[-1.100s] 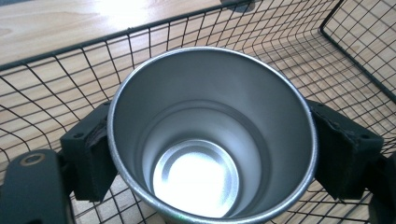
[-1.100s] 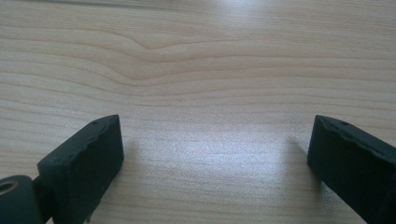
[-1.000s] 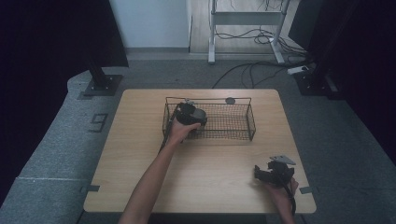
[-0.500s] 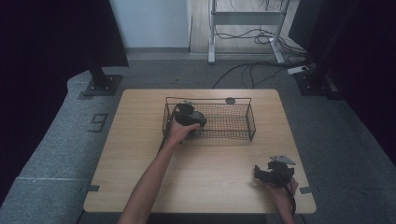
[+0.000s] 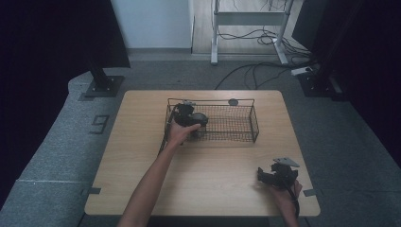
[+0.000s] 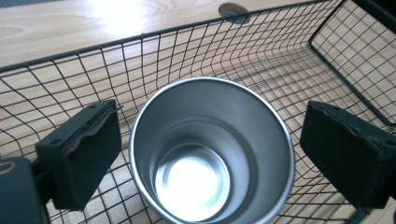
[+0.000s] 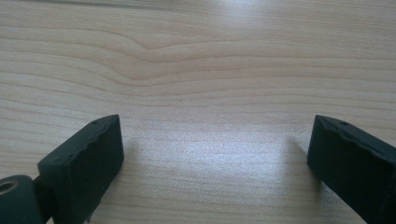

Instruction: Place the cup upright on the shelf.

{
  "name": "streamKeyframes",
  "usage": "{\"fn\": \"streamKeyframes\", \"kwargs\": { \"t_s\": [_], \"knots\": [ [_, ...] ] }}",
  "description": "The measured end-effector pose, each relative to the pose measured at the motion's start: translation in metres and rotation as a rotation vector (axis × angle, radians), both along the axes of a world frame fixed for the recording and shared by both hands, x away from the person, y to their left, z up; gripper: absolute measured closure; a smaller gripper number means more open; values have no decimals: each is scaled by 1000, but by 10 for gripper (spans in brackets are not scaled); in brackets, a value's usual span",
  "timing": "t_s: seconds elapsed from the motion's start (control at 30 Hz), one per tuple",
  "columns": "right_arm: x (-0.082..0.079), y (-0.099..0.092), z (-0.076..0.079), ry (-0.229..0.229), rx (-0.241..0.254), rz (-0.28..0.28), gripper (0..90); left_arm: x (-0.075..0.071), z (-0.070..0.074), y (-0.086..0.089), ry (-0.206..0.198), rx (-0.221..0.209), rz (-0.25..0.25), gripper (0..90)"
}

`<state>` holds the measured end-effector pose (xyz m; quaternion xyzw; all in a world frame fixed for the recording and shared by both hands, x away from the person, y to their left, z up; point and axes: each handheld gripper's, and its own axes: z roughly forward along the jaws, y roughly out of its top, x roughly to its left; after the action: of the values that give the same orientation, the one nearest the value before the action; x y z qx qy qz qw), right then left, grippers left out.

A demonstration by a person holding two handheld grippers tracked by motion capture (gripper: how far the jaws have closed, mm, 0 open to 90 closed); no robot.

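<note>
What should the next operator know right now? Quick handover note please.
Left gripper: open, jaws either side of the steel cup, gaps visible on both sides.
Right gripper: open, holding nothing, over bare tabletop near the table's front right corner.
Cup: upright and empty, inside the wire basket, at its left end.
Done: cup sits in the basket.
Left: whether the cup is being picked up or was just released cannot be told; confirm before acting.

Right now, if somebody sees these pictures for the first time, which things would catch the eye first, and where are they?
First comes the shiny metal cup, standing upright inside the black wire basket at the far middle of the wooden table. The left gripper reaches into the basket's left end, its jaws open on either side of the cup without touching it. The right gripper sits open over bare wood near the table's near right corner.
</note>
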<state>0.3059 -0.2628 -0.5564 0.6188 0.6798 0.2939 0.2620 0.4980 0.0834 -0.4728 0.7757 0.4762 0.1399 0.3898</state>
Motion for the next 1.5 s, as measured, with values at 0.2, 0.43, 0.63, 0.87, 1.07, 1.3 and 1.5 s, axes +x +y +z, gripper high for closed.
{"fn": "streamKeyframes", "kwargs": {
  "t_s": [0.2, 0.43, 0.63, 0.87, 1.07, 1.3, 1.5],
  "knots": [
    [0, 0, 0, 0, 0, 0, 36, -11, 16, 7, -37, -15, -21, 60],
    [0, 0, 0, 0, 0, 0, 36, -30, 29, 14, -75, -38, -47, 62],
    [0, 0, 0, 0, 0, 0, 36, -44, 34, 21, -92, -53, -75, 63],
    [0, 0, 0, 2, -1, 0, 36, -66, 33, 30, -114, -57, -112, 65],
    [0, 0, 0, 1, 0, 0, 36, -87, 31, 39, -138, -64, -135, 67],
    [0, 0, 0, 0, 1, -4, 39, -116, 22, 51, -151, -79, -149, 70],
    [0, 0, 0, 0, 1, -5, 40, -141, 10, 64, -136, -85, -148, 77]
  ]
}}
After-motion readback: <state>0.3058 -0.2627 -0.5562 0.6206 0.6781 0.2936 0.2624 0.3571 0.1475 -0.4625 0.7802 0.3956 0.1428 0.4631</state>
